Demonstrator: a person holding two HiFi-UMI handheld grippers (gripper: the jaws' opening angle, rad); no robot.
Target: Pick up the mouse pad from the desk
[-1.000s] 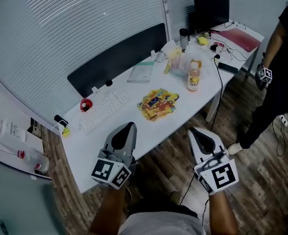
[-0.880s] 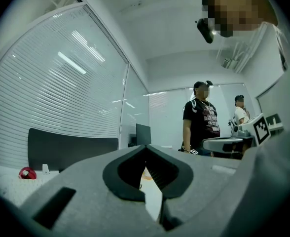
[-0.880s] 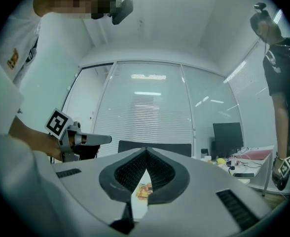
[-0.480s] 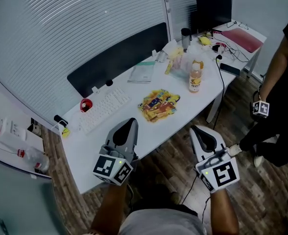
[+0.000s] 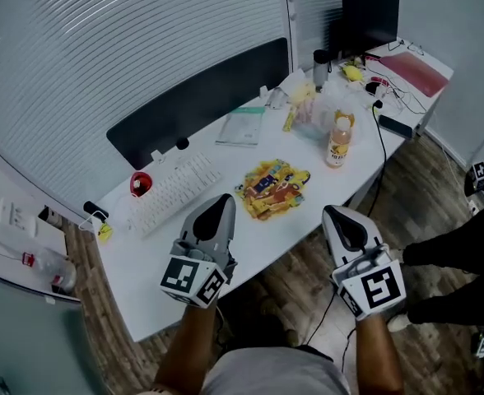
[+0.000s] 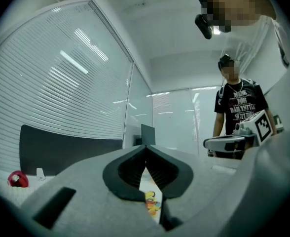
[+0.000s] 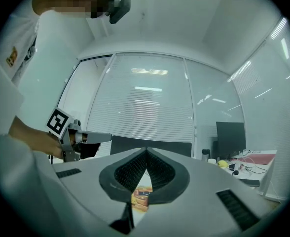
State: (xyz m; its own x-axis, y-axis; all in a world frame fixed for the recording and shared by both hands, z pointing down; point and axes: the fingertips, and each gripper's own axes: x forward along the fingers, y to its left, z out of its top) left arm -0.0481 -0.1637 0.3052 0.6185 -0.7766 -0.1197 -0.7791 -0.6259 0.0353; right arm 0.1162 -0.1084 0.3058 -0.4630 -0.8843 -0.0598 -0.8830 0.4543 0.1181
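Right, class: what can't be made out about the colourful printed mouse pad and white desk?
- Colourful printed mouse pad: print too small in head view.
- Gripper views: each gripper's grey body hides all but a sliver of it.
- White desk: left gripper covers part of its near edge, head view.

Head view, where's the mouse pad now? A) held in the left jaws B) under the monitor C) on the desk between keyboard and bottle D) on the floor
C: the colourful mouse pad lies flat on the desk, with the keyboard on one side and the bottle on the other.
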